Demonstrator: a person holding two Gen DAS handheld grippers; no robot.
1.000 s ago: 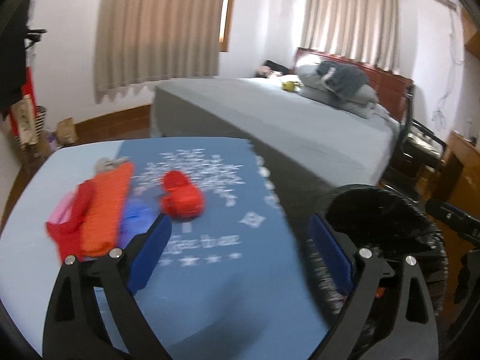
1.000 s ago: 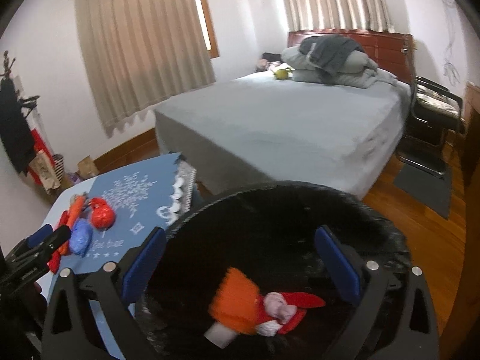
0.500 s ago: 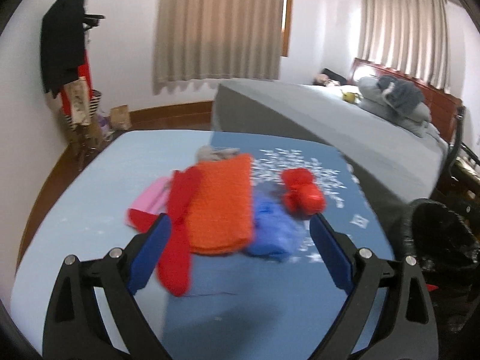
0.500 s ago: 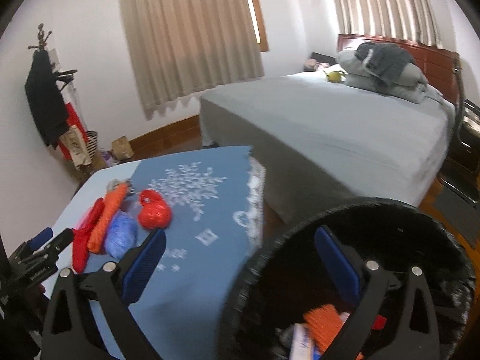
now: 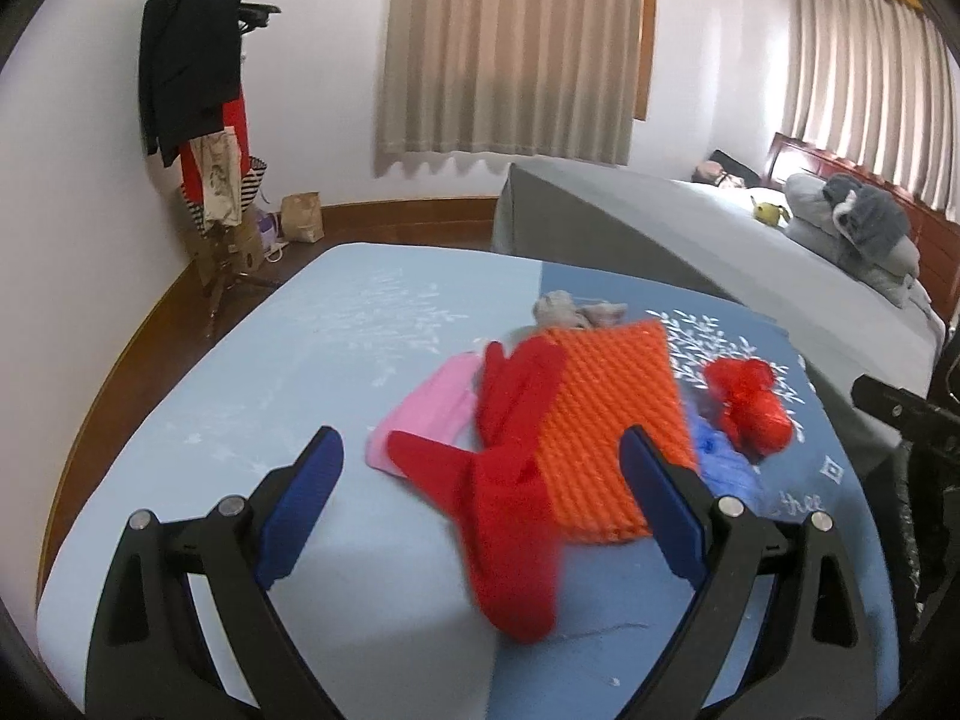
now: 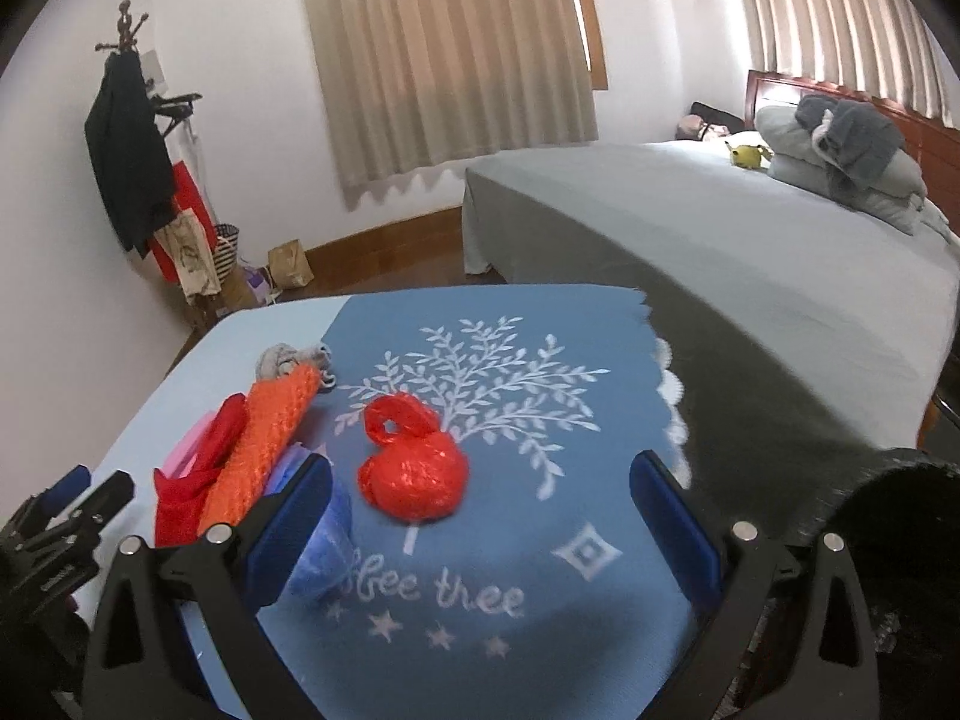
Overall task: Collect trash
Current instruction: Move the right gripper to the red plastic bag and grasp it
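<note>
Trash lies in a pile on the blue table: an orange mesh piece, a red cloth-like piece, a pink piece, a blue bag, a grey crumpled wad and a knotted red bag. My left gripper is open, just above the red piece and orange mesh. My right gripper is open, with the knotted red bag between its fingers' line of sight. The black trash bin stands at the table's right edge.
A grey bed with pillows lies beyond the table. A coat stand with clothes and bags stands in the left corner. Curtains cover the windows.
Both grippers have swung left from the bin to the table. The left one now hovers close over the trash pile; the right one now faces the red bag.
</note>
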